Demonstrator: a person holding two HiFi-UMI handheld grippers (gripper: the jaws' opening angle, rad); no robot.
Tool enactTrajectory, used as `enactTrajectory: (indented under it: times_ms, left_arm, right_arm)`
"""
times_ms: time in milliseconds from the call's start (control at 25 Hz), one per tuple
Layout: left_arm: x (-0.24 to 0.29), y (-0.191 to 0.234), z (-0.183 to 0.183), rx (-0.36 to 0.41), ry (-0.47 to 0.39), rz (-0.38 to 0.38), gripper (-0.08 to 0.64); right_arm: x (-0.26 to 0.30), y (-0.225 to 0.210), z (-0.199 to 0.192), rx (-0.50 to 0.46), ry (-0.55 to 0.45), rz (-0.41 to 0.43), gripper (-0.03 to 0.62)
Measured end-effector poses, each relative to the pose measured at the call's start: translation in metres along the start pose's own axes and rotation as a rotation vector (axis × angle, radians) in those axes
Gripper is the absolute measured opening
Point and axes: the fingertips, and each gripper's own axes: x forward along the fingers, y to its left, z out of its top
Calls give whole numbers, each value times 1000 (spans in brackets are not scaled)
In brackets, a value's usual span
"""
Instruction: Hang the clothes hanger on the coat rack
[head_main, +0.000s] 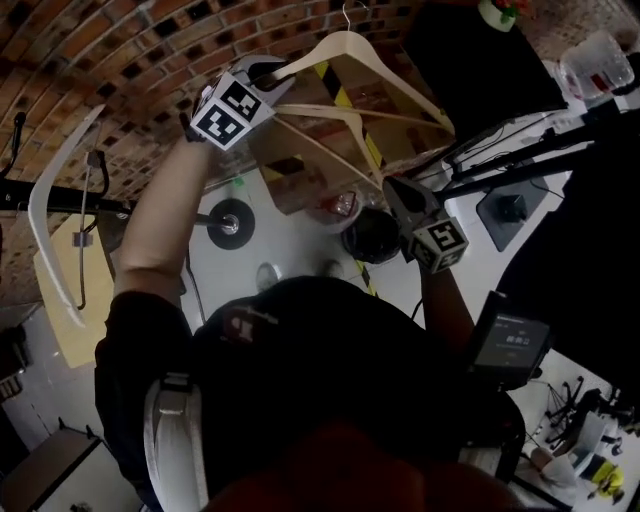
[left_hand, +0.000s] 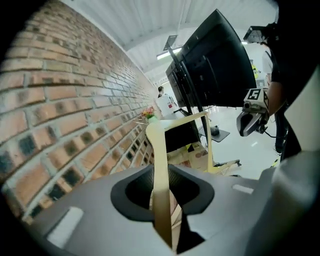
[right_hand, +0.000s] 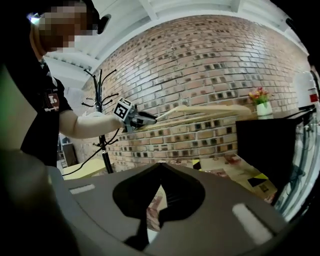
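Brick wall (head_main: 110, 60), white floor (head_main: 300, 235); left gripper (head_main: 283, 72) clamps wooden hanger (head_main: 345, 42)

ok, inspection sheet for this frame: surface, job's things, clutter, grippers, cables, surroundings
surface: pale floor, marked with black-and-yellow tape
job's things: wooden hanger raised in the air, not yet hung; black coat rack stands by the wall
clutter: cardboard box and a dark round tub on the floor; second pale hanger at the left
grippers: left gripper clamped on one arm of the wooden hanger; right gripper held lower, jaws together, nothing between them
cables: black cable trailing beside the coat rack
surroundings: brick wall, large black screen, flower pot on a dark cabinet
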Motion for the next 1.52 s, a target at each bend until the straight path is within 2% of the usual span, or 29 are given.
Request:
enactTrajectory:
  times_ms: [320,440,720,920,1200,1520]
  left_arm:
    - [-132,8,36,48,-2,184,87]
    - [-182,9,46,55,5,246,87]
    - [-321,34,70,63,54,471,87]
    - [-414,41,104,69,43,590,87]
    - [-536,40,138,86,17,748,87]
    - [-645,46,150,104,-24,881,87]
  right_arm:
    - [41,47,37,-117,-50,159,14]
    - [53,70,48,-125,-58,222,14]
    - [104,125,85,-209,-70,421,14]
    - [123,162,97,-244,-74,508,14]
    - [146,196,112,-287,-74,590,14]
    - [165,223,126,-311,-70,622,14]
